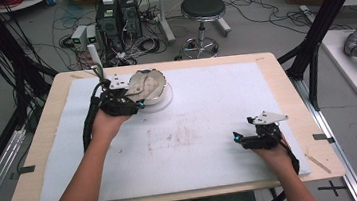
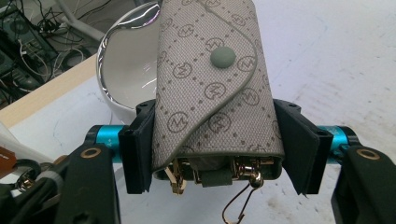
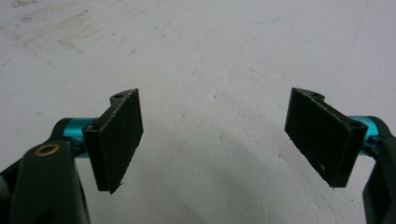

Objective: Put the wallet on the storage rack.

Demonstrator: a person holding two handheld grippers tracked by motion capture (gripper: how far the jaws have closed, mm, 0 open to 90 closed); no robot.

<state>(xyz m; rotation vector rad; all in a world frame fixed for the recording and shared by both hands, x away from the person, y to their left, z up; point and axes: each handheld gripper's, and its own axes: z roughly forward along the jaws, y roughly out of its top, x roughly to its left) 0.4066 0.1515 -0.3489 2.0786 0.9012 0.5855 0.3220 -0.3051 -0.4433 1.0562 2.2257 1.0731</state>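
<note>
We had the key pouch (image 2: 212, 88) clamped between the fingers (image 2: 137, 149) of our left gripper (image 2: 217, 151), just short of the white bowl (image 2: 123, 70) beyond them, apparently ready to lower it in, while our right gripper (image 3: 215, 140) idled, spread wide.

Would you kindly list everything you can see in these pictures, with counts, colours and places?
key pouch: one, grey-beige monogram fabric with a snap button, clamped in the left gripper over the bowl.
bowl: one, white, far left part of the mat.
mat: one, white and stained, covering the table.
table: one, pale wood.
stool: one, black seat, on the floor beyond the table.
left gripper: one, black with teal parts, shut on the pouch.
right gripper: one, black, open, over the near right mat.
</note>
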